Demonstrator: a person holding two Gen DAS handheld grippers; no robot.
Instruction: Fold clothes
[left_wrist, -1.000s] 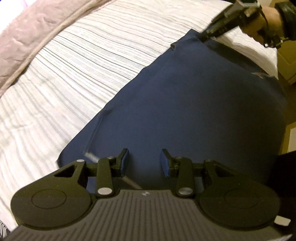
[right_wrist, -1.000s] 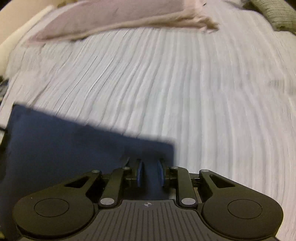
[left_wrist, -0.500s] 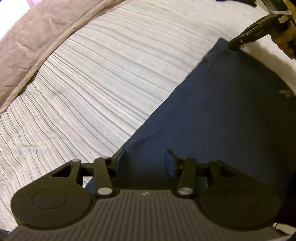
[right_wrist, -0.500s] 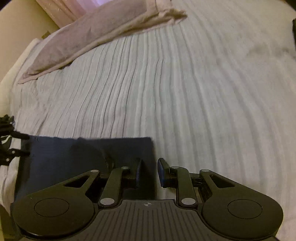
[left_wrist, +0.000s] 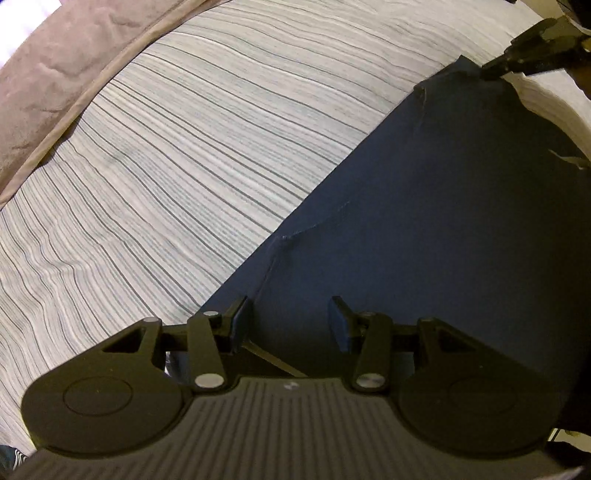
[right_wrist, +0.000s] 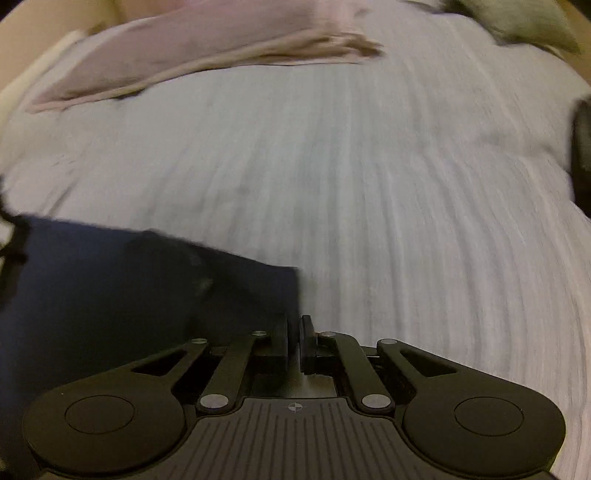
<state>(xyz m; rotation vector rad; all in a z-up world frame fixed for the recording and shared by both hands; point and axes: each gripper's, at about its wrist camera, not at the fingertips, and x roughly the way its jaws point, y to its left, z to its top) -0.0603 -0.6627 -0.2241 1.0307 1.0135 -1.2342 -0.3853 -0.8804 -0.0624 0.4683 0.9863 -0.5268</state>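
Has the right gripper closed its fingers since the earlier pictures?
Yes. The right gripper has shut at the corner of the dark navy cloth on the striped bedsheet.

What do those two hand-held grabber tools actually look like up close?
Both look alike. The left gripper and right gripper are matte black plastic: a ribbed grey-black body, two rounded lobes with circular insets, and jointed link bars with silver rivets. The fingers carry blue pads. A small white mark sits at the body's centre. No cables or sleeves show clearly.

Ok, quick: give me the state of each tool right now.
Left tool: open, fingers spread over the navy garment, gripping nothing.
Right tool: closed at the navy garment's corner, apparently pinching it.
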